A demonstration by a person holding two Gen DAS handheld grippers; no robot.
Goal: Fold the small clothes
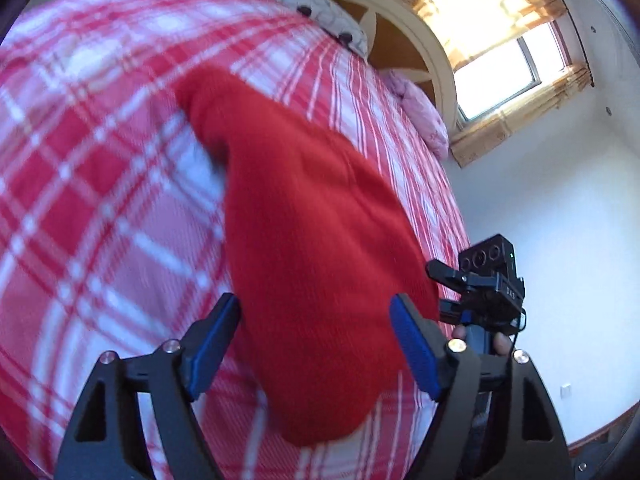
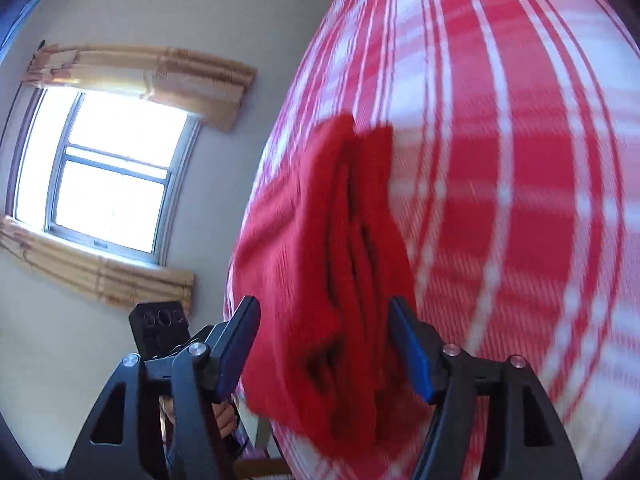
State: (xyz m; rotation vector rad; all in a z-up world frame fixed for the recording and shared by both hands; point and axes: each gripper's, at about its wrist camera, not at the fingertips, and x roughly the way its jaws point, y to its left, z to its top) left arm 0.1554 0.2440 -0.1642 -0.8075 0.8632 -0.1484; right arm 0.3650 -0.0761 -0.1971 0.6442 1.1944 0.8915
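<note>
Left wrist view: the left gripper (image 1: 316, 344), a pair of black plastic tongs with ribbed blue rubber pads (image 1: 414, 350), stands wide apart. A red knitted garment (image 1: 304, 232), soft and fine-ribbed, lies between the pads, bunched into a long rounded mound. Neither pad appears to press on it, though blur leaves the edges uncertain. The garment rests on a red, pink and white checked cotton bedsheet (image 1: 100, 184), smooth and stretched over a rounded bed. Past the right finger the right gripper (image 1: 486, 280) shows as a boxy black body with round lenses, held by a person's hand (image 1: 500, 340). At the head of the bed sits a curved cream wooden headboard (image 1: 424, 52), with a white patterned pillow (image 1: 332, 20) and a pale pink quilted pillow (image 1: 424, 116) against it. A window (image 1: 500, 68) glows behind gathered tan curtains (image 1: 516, 128) on a white wall (image 1: 560, 208).

Right wrist view: the right gripper (image 2: 324, 344) is likewise spread wide, its blue pads (image 2: 408, 348) flanking the same red garment (image 2: 320, 264), which here shows several stacked folds with deep creases running lengthwise. The pads seem to stand just clear of the knit. It lies near the sheet's (image 2: 520, 200) edge. To the left, the left gripper's (image 2: 160, 328) black camera block shows, with fingers (image 2: 224, 416) wrapped on its handle. The window (image 2: 108, 176) sits between pleated tan curtains (image 2: 140, 76).
</note>
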